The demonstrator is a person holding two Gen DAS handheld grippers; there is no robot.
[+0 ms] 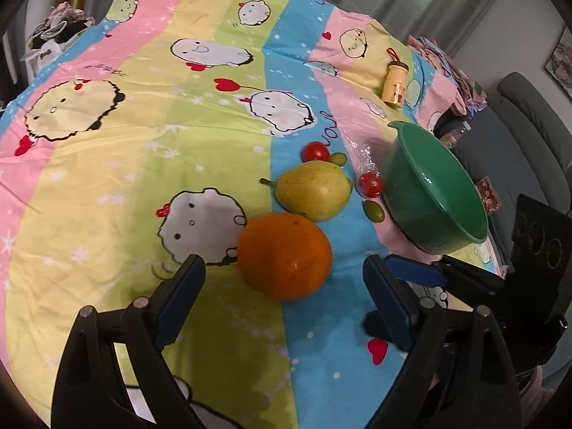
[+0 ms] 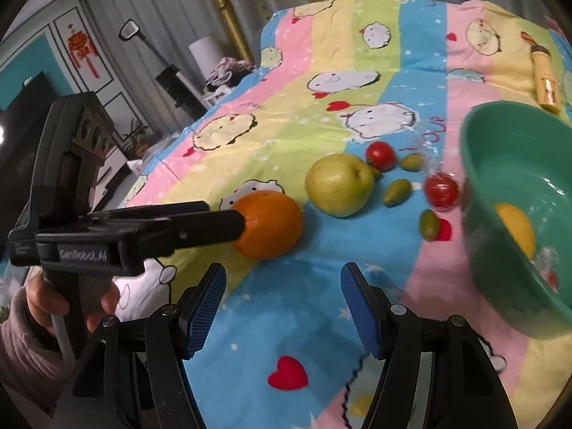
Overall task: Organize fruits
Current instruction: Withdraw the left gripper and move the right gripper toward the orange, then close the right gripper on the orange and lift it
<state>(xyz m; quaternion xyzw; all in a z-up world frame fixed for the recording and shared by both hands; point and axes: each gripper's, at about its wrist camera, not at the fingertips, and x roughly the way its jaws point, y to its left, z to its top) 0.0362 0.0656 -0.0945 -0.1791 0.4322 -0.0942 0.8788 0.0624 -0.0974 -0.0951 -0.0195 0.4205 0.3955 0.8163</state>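
Note:
An orange [image 1: 285,255] lies on the cartoon bedspread between the fingers of my open left gripper [image 1: 284,264]; the pads stand clear of it on both sides. Behind it are a yellow-green pear [image 1: 314,189], two red tomatoes [image 1: 316,151] [image 1: 371,183] and small green olives [image 1: 374,211]. The green bowl [image 1: 439,150] stands to the right. In the right wrist view my right gripper [image 2: 282,275] hangs open over bare cloth with nothing between its fingers. There the left gripper [image 2: 239,221] reaches the orange [image 2: 271,225] from the left, and the bowl [image 2: 493,164] holds a yellow fruit [image 2: 516,228].
A yellow bottle [image 1: 394,84] lies on the cloth beyond the bowl. A crumpled clear wrapper [image 1: 364,152] sits near the tomatoes. The bed's edge drops off just right of the bowl, toward a grey sofa [image 1: 529,114]. A hand [image 2: 53,304] holds the left gripper's handle.

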